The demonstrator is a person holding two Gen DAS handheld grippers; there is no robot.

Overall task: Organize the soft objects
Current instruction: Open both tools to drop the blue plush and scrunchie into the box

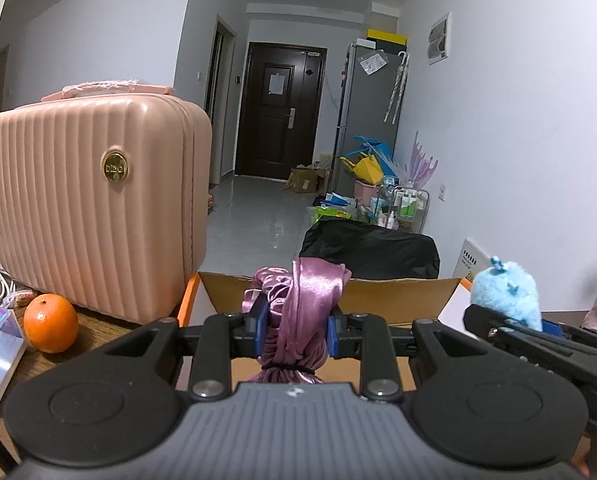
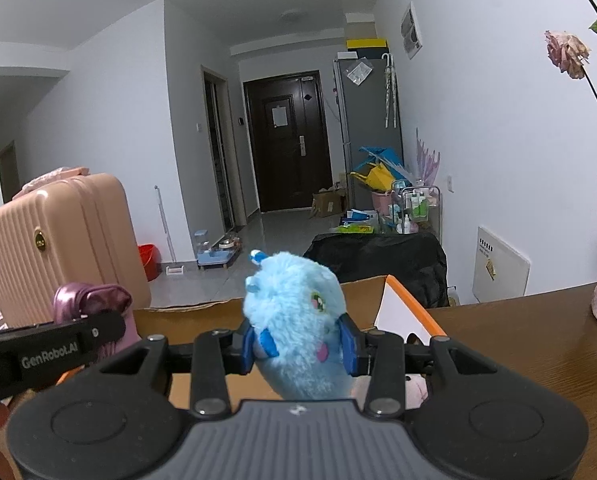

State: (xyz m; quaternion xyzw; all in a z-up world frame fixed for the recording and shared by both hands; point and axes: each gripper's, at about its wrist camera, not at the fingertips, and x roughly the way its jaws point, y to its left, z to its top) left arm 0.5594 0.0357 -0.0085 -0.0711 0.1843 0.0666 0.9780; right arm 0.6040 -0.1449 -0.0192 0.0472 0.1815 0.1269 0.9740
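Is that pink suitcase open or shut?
Shut. The pink suitcase stands upright on the table, its two ribbed halves meeting with no gap showing.

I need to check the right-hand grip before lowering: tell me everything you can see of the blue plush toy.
The blue plush toy is a fluffy light-blue creature with small darker-blue horns on top, a green-and-pink eye, a pink cheek spot and a blue fin or arm on its side. It stands roughly upright, pinched at mid-body between the blue pads of the right tool, above the open cardboard box. Its lower end is hidden behind the tool body.
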